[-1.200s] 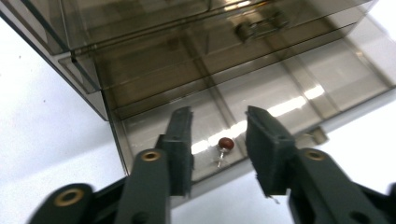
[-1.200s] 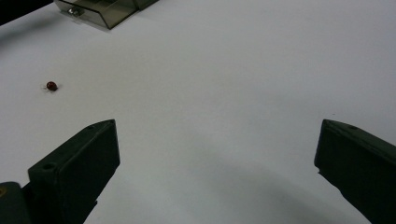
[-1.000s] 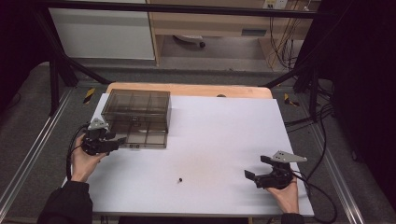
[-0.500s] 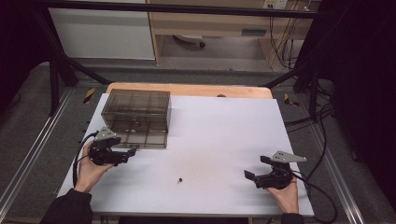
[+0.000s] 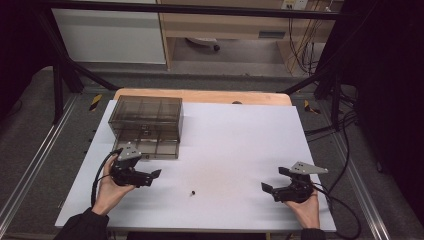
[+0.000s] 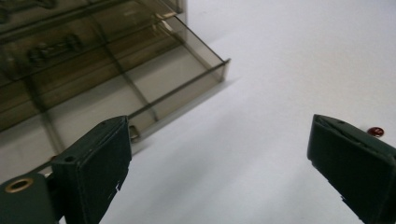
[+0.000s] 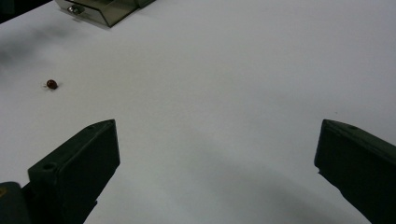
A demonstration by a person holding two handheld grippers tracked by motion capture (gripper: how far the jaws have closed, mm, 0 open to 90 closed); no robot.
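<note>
A smoky see-through drawer box stands at the table's back left, its divided drawer pulled out toward me. My left gripper sits just in front of the drawer, apart from it. Its jaws have just been opening and stand wide with nothing between them. The left gripper view looks past that gripper at the drawer's front corner and a small red bead. This bead lies on the white table between my hands. My right gripper rests open at the near right, empty; seen also in its own view as the right gripper.
The right gripper view shows the bead far left and the drawer's corner at the top. A wooden board edge runs behind the white sheet. Metal rails flank the table.
My left gripper has drawn back from the drawer's front toward the near edge and a little right, and its jaws have opened wide. The right gripper has stayed put.
</note>
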